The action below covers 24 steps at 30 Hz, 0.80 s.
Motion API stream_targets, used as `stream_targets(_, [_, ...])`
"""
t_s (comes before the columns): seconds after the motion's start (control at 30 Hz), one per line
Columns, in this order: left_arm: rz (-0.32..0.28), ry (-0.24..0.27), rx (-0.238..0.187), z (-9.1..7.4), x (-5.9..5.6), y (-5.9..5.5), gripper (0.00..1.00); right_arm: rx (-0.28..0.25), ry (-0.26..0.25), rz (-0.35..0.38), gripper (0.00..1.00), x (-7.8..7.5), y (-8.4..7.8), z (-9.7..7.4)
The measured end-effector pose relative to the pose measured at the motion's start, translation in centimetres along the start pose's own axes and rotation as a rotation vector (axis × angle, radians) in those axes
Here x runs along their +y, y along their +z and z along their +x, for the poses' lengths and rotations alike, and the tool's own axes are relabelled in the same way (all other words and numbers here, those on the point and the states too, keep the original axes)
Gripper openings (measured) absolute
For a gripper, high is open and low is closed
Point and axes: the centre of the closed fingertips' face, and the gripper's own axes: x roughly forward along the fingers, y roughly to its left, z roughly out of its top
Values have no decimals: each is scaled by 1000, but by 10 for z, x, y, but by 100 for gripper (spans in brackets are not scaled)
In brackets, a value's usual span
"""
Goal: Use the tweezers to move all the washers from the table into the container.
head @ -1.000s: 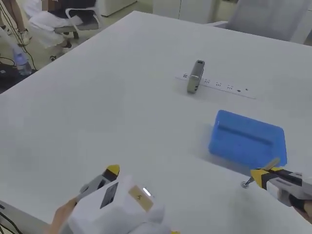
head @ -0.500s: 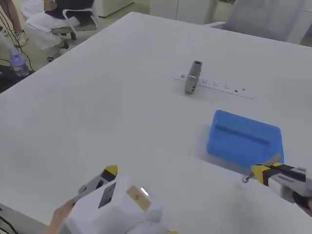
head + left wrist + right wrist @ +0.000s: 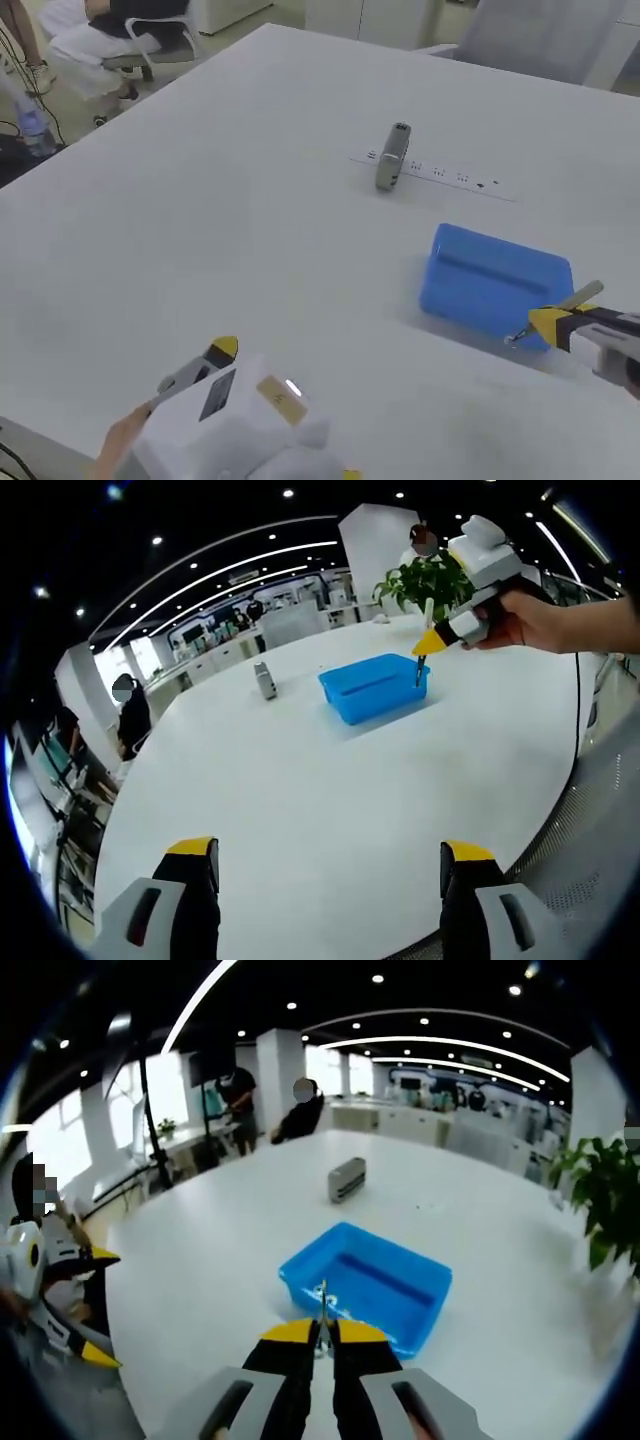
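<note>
The left gripper (image 3: pixel 328 848) hangs low over the white tabletop (image 3: pixel 300 780), its yellow-tipped jaws spread wide apart. The right gripper (image 3: pixel 320 1332) has its jaws clamped on thin metal tweezers (image 3: pixel 322 1305), whose tips sit over the near rim of the blue rectangular plastic container (image 3: pixel 390 1295) just ahead. Whether a washer is pinched there, I cannot tell. Beyond the container stands a small grey metal block (image 3: pixel 346 1179).

I work at a wide white table (image 3: pixel 250 230). A blue container (image 3: pixel 495 285) sits flat on it. Beyond the container, apart from it, a white power strip (image 3: pixel 450 178) lies flat. A small grey box (image 3: pixel 393 157) rests at the strip's end, beyond and left of the container.
</note>
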Motion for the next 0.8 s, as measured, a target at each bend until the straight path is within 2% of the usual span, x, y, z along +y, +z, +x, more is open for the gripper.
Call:
stream_targets(0.23, [-1, -1, 0, 0, 0, 0, 94, -42, -42, -6, 2, -19, 21, 0])
stream_targets(0.37, [0, -3, 2, 0, 0, 0, 94, -49, -70, -16, 2, -29, 24, 3])
stream_targets(0.57, [0, -4, 9, 0, 0, -1, 93, -33, -108, -29, 2, -41, 20, 14])
stream_targets(0.8, [1, -3, 14, 1, 0, -2, 93, 19, -129, -28, 2, -55, 3, 35])
